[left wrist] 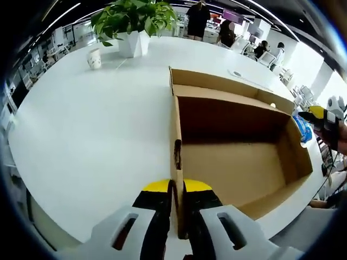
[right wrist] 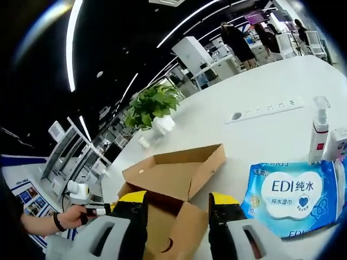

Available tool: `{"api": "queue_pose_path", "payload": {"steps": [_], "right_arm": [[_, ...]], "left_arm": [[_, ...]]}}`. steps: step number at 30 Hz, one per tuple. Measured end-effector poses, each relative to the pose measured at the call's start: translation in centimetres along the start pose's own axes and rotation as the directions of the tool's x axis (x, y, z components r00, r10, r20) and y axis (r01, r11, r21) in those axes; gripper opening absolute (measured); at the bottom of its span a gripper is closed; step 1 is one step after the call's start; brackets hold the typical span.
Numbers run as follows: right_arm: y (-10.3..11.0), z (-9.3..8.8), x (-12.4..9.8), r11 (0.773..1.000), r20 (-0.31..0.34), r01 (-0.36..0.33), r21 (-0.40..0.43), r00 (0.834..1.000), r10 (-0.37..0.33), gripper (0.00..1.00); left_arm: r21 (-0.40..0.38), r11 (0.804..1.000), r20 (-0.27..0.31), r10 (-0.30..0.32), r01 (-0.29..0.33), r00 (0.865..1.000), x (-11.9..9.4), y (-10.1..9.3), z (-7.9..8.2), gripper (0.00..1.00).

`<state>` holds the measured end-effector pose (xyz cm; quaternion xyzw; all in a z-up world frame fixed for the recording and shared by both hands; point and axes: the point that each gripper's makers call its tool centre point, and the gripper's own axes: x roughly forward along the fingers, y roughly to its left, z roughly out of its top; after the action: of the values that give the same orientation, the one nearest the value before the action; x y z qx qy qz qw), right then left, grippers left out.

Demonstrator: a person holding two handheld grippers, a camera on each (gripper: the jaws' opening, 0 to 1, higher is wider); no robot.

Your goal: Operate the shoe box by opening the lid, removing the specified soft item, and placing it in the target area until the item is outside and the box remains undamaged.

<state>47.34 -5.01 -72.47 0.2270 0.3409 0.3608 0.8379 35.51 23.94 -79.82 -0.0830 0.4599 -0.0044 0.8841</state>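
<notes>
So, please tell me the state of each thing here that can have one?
Shoe box: lid open, inside looks bare.
Left gripper: shut on the box's near wall.
Right gripper: open, holding nothing.
Wipes pack: lying flat on the table, outside the box.
Pump bottle: standing upright.

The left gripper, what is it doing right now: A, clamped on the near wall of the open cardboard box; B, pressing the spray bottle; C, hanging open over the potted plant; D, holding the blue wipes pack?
A: in the left gripper view the left gripper has its jaws closed on either side of the near end wall of the open cardboard box, whose inside is bare.
</notes>
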Motion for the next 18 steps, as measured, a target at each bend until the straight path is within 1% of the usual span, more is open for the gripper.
{"api": "queue_pose_path", "payload": {"steps": [8, 18], "right_arm": [[-0.1, 1.5, 1.5, 0.999, 0.019, 0.016, 0.032, 1.000, -0.017, 0.42], [-2.3, 3.1, 4.0, 0.998, 0.002, 0.048, 0.039, 0.999, -0.048, 0.42]], "left_arm": [[-0.006, 1.000, 0.003, -0.002, 0.002, 1.000, 0.0, 0.0, 0.0, 0.05], [-0.018, 1.000, 0.007, -0.005, 0.005, 1.000, 0.1, 0.0, 0.1, 0.05]]}}
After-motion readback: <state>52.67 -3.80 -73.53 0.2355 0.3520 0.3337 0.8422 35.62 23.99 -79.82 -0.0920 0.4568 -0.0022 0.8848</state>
